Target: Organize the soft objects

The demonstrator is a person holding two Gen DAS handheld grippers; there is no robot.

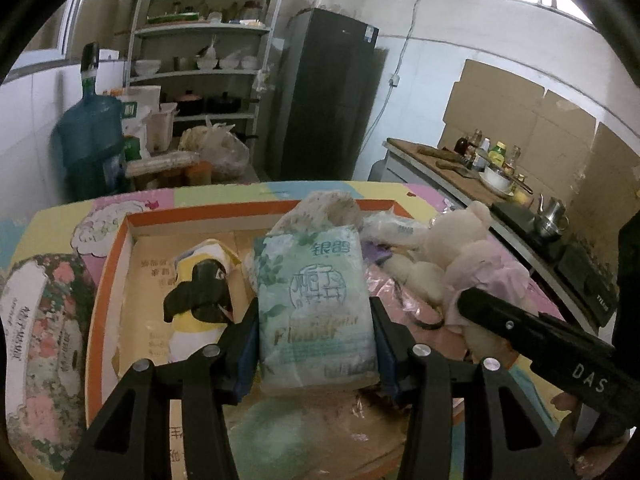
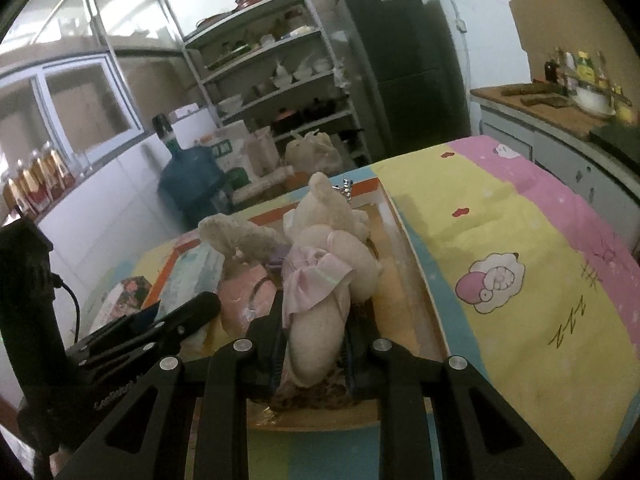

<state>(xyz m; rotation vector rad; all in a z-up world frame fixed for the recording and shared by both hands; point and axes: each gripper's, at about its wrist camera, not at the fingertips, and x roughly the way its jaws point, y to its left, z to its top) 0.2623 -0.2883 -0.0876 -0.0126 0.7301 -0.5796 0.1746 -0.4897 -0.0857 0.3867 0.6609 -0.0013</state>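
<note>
In the left wrist view, a pale green tissue pack [image 1: 316, 304] is clamped between the blue-padded fingers [image 1: 247, 344] of the left gripper [image 1: 314, 344], the pads pressed against its two long sides. The pack is held over a shallow cardboard box [image 1: 120, 264] with an orange rim, which lies on a pastel cartoon mat [image 1: 240, 194]. Inside the box, toward its left wall, a yellow, black and white pouch [image 1: 204, 300] is seen lying flat. Behind the held pack, near the far wall of the box, a crumpled floral packet [image 1: 320, 208] can be made out. At the right side of the box, a cream plush toy in a pink dress [image 1: 460, 252] is seen, with the black finger of the right gripper [image 1: 532, 340] reaching to it. A flowered tissue box [image 1: 40, 340] is placed on the mat beside the left wall of the cardboard box.

In the right wrist view, the plush toy [image 2: 320, 312] is gripped at its lower body by the narrowly set fingers of the right gripper [image 2: 314, 354], its head directed toward the far right corner of the cardboard box [image 2: 400, 224]. To the left, the left gripper [image 2: 168, 324] is seen side-on with the tissue pack [image 2: 192, 276] partly hidden behind it.
</note>
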